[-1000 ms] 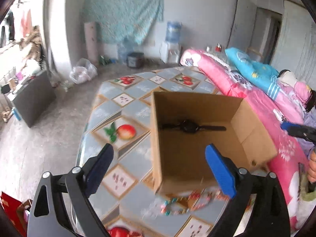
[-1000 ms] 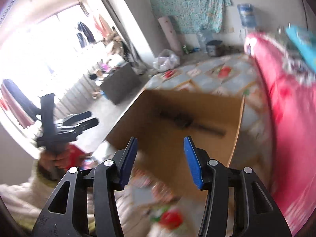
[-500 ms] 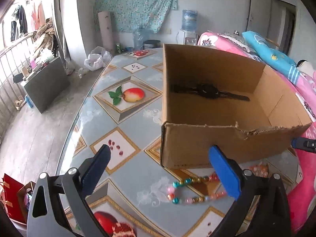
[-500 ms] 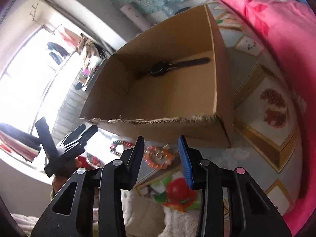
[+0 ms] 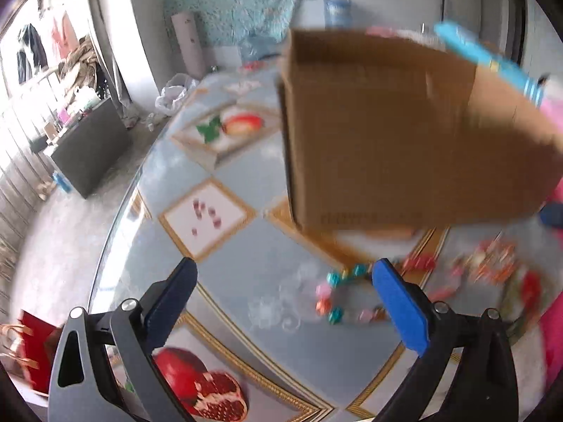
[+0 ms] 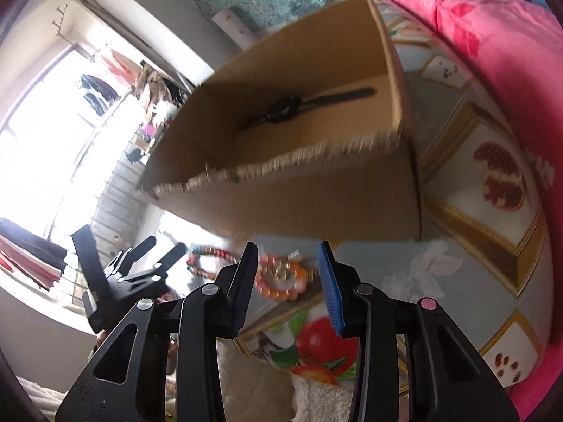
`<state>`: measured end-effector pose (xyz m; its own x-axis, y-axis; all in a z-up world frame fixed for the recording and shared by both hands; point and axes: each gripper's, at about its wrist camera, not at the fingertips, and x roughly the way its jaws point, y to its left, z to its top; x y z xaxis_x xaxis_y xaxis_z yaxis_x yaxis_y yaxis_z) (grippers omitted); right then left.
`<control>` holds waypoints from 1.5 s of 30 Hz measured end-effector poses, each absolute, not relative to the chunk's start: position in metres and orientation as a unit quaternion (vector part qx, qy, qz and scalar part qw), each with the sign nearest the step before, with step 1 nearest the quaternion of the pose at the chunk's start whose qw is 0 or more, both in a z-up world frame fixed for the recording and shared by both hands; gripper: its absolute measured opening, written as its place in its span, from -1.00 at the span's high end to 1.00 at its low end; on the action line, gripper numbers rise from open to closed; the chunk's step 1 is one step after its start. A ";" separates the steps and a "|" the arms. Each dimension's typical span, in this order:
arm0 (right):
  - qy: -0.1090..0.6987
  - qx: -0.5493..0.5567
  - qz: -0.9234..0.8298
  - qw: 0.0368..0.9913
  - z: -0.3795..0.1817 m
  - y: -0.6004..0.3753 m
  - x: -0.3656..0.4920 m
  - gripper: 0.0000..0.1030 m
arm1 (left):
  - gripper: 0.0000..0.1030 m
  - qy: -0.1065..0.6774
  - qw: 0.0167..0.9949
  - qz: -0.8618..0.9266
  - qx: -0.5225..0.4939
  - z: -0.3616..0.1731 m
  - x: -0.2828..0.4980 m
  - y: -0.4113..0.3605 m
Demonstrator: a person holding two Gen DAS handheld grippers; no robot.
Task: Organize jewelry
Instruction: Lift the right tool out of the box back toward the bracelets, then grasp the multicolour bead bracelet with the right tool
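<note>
A black wristwatch [image 6: 302,107] already lies flat on the floor of the open cardboard box [image 6: 316,190], which fills the middle and upper part of the right wrist view, so by the look of it one piece is put away. Two pieces are left outside on the fruit-patterned tablecloth [image 6: 468,274], both just in front of the box's near wall. An orange bead bracelet [image 6: 281,277] sits low in the centre of the right wrist view, directly ahead of the right gripper [image 6: 286,274], showing between its two fingers; the jaws are parted with nothing in them and I cannot tell whether they touch the cloth. A multicoloured bead bracelet [image 5: 337,295] lies lower right of centre in the left wrist view, close to the blue pad of the left gripper's right finger and partly hidden by it. The left gripper [image 5: 281,295] is spread wide and empty, and the view is blurred.

Judging from this, the task is roughly a third done: the watch is in, both bracelets are not yet picked up. The right gripper seems lined up for the orange one; the multicoloured one would fall to the left.
</note>
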<state>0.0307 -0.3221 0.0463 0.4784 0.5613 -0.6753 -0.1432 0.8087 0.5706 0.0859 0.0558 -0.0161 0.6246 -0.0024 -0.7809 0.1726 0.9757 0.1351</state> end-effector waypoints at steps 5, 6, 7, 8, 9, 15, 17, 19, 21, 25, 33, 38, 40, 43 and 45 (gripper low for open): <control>0.468 0.194 0.219 0.834 0.048 -0.309 0.023 0.22 | -0.91 0.427 0.893 -0.044 0.134 -0.026 0.080 0.048; 0.465 0.187 0.219 0.837 0.050 -0.307 0.023 0.16 | -0.91 0.429 0.892 -0.050 0.137 -0.026 0.079 0.049; 0.460 0.176 0.219 0.842 0.052 -0.305 0.020 0.10 | -0.91 0.430 0.890 -0.055 0.139 -0.027 0.076 0.050; 0.457 0.168 0.219 0.845 0.055 -0.303 0.018 0.08 | -0.91 0.432 0.889 -0.061 0.139 -0.027 0.075 0.053; 0.455 0.156 0.219 0.849 0.057 -0.299 0.016 0.05 | -0.91 0.433 0.888 -0.066 0.140 -0.028 0.073 0.056; 0.440 0.091 0.216 0.867 0.066 -0.278 0.010 -0.23 | -0.91 0.440 0.882 -0.084 0.146 -0.028 0.066 0.064; 0.428 0.056 0.206 0.878 0.071 -0.270 0.007 -0.33 | -0.91 0.440 0.881 -0.089 0.147 -0.029 0.066 0.066; 0.417 0.028 0.196 0.887 0.075 -0.264 0.005 -0.59 | -0.91 0.441 0.881 -0.093 0.146 -0.028 0.066 0.066; 0.406 0.007 0.189 0.894 0.078 -0.259 0.004 -0.71 | -0.91 0.443 0.880 -0.095 0.144 -0.029 0.067 0.068; 0.380 -0.019 0.177 0.908 0.087 -0.255 -0.002 -0.84 | -0.91 0.448 0.878 -0.092 0.140 -0.029 0.067 0.068; 0.348 -0.064 0.130 0.926 0.092 -0.252 -0.008 -0.84 | -0.91 0.459 0.877 -0.092 0.112 -0.030 0.069 0.074; 0.308 -0.021 0.191 0.932 0.104 -0.250 -0.023 -0.84 | -0.92 0.468 0.873 -0.100 0.091 -0.032 0.072 0.080; 0.329 0.013 0.220 0.918 0.099 -0.247 -0.019 -0.84 | -0.92 0.472 0.871 -0.105 0.086 -0.032 0.073 0.081; 0.386 0.052 0.248 0.887 0.080 -0.237 -0.004 -0.72 | -0.92 0.471 0.871 -0.108 0.092 -0.032 0.073 0.082; 0.416 0.071 0.261 0.868 0.067 -0.228 0.005 -0.46 | -0.91 0.470 0.871 -0.110 0.097 -0.032 0.071 0.082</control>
